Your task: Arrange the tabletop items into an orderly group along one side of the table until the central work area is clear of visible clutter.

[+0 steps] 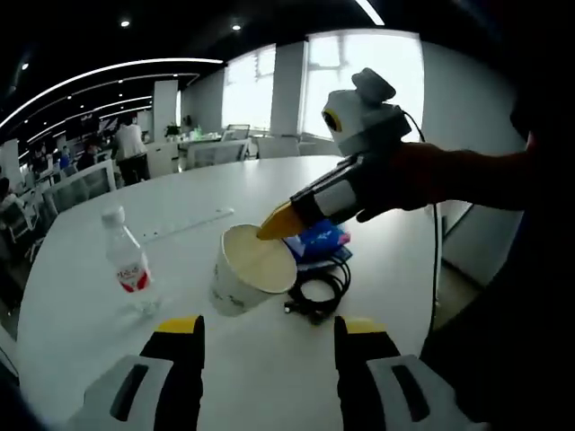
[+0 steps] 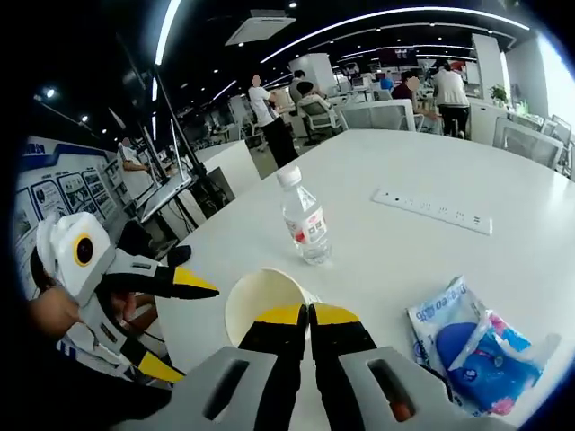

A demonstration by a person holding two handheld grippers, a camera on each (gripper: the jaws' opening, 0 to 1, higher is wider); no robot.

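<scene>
One water bottle [image 1: 126,260] is standing upright on the white table [image 1: 108,323], one paper cup [image 1: 247,269] is lying tilted beside it, and one blue packet [image 1: 316,241] is sitting over one coil of black cable [image 1: 316,296]; one white power strip [image 1: 193,224] is lying farther back. The left tool [image 1: 269,346] is hovering wide open over bare table, holding nothing. The right tool [image 2: 308,316] is gripping the cup's rim [image 2: 260,301], its jaws nearly together; in the left gripper view its yellow tips [image 1: 277,222] are sitting at the cup's far edge.
</scene>
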